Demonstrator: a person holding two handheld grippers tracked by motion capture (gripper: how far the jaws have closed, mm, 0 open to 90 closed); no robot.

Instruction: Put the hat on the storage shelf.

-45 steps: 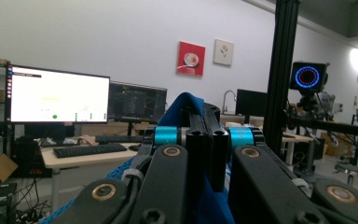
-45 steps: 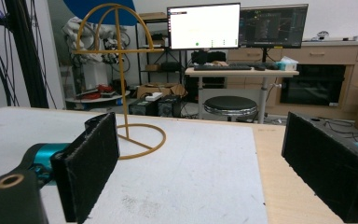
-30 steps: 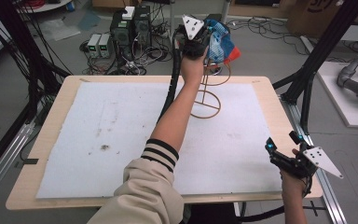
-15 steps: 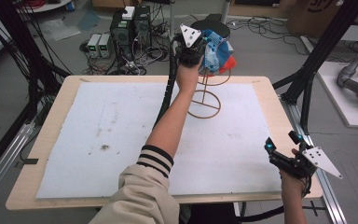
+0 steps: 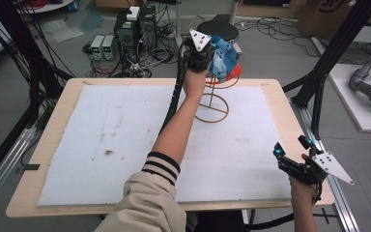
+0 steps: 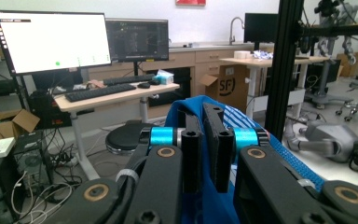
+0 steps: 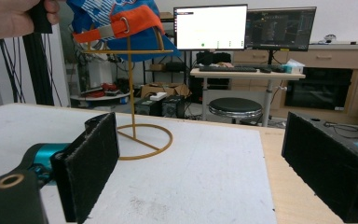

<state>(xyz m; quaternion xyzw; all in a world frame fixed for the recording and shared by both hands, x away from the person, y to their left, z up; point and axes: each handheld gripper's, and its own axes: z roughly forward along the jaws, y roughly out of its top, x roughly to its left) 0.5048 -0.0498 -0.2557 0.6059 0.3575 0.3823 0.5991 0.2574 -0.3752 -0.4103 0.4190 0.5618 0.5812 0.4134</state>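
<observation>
My high view looks down on the table [image 5: 96, 145]. My left gripper view faces the monitors [image 6: 51, 42]; my right, low, probably sees those same monitors [image 7: 209, 25].

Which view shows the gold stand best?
The right gripper view: the stand shows its post, ring base and top bar side-on. The high view shows its base and part of the top; the left gripper view shows blue cap fabric.

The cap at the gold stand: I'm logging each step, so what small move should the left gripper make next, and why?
Probably open the left gripper and draw it back. Its jaws are pinched on the blue cap, and the right gripper view shows the cap sitting on the top ring of the gold wire stand, so the stand seems to carry it. The right gripper waits open, apart, near the table's edge.
</observation>
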